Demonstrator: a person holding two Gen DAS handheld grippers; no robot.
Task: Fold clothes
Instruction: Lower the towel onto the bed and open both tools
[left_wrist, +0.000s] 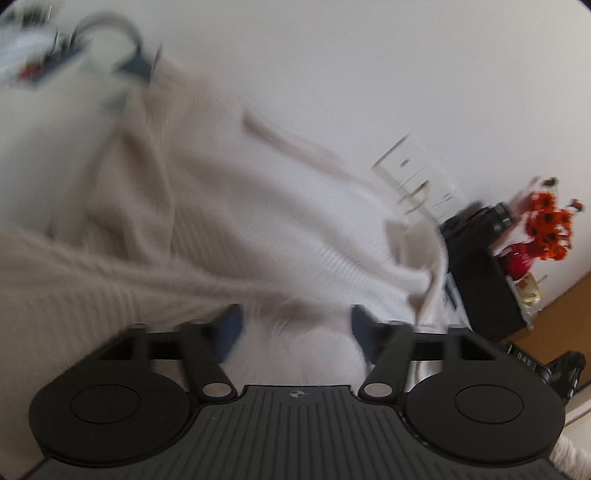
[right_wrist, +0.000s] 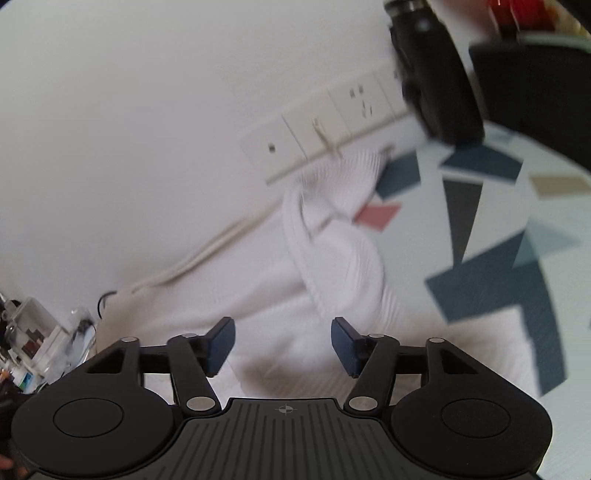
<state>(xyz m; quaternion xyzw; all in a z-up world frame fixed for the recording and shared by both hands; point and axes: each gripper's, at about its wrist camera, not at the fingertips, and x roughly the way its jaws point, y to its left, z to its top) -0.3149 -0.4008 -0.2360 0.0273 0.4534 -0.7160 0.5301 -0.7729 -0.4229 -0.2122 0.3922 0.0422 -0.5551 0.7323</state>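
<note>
— What are the two grippers doing?

— The left gripper (left_wrist: 293, 325) points forward with its two dark blue fingers (left_wrist: 231, 330) spread wide apart, a clear gap between them. Its view is blurred.

— And the other one?

— The right gripper (right_wrist: 283, 345) is posed the same way: blue pads (right_wrist: 221, 343) held wide apart, nothing pinched between them. Both black linkage arms are splayed outward from the grey ribbed body.
</note>
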